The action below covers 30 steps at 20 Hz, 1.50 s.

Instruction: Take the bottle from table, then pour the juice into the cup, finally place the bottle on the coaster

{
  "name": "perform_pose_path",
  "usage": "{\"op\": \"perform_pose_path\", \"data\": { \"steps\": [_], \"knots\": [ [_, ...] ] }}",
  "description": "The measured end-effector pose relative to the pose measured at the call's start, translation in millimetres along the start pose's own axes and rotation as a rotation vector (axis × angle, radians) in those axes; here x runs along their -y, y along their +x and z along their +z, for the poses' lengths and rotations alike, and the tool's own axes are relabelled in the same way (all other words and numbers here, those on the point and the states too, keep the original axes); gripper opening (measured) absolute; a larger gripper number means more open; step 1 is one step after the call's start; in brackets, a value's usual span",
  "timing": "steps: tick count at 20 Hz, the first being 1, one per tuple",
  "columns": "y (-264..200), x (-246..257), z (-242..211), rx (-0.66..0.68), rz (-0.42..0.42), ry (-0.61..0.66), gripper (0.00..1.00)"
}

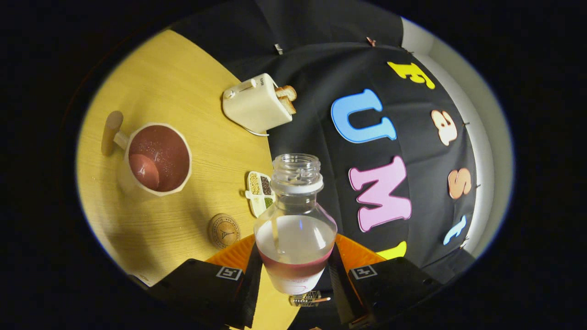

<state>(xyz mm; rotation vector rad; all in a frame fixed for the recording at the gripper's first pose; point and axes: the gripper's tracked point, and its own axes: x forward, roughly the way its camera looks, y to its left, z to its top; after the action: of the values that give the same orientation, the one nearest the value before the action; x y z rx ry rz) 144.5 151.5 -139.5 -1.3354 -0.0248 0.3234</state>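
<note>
**Ana:** Fingers point(293, 275) first: they pinch the bottle point(295, 229) low on its body, one pressing on each side, with the bottle between them and carried above the edge of the surface point(183, 82).

**Ben:** And around it, biggest thing down?

**Ana:** Under everything, the pale wooden surface. On it, beyond the fingers, a toaster point(255, 104) with bread in its slots; off to one side a cup point(156, 158) with a stub handle, reddish inside. Nearer the bottle, a small divided dish point(260, 192) of grains, and just beside the fingers the round coaster point(224, 230), nothing on it.

**Ben:** How will the bottle handle?

**Ana:** Clear plastic, I'd judge, so light but squashy: too hard a squeeze could buckle the wall. The cap is off and the neck open, so any tilt spills. Only a thin band of red juice point(293, 267) shows near the bottom, so little weight is left to slosh. The smooth wall looks slippery; the wide lower body, where it is gripped now, seems the safest hold.

**Ben:** Progress?

**Ana:** Pouring looks mostly done; the coaster awaits.
</note>
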Motion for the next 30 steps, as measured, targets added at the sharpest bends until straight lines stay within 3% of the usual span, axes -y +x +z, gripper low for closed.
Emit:
{"op": "perform_pose_path", "data": {
  "steps": [13, 30],
  "knots": [
    [14, -40, 12, 0.034, 0.085, -0.304, 0.7],
    [22, -42, 23, 0.127, 0.075, -0.628, 0.7]
  ]
}}
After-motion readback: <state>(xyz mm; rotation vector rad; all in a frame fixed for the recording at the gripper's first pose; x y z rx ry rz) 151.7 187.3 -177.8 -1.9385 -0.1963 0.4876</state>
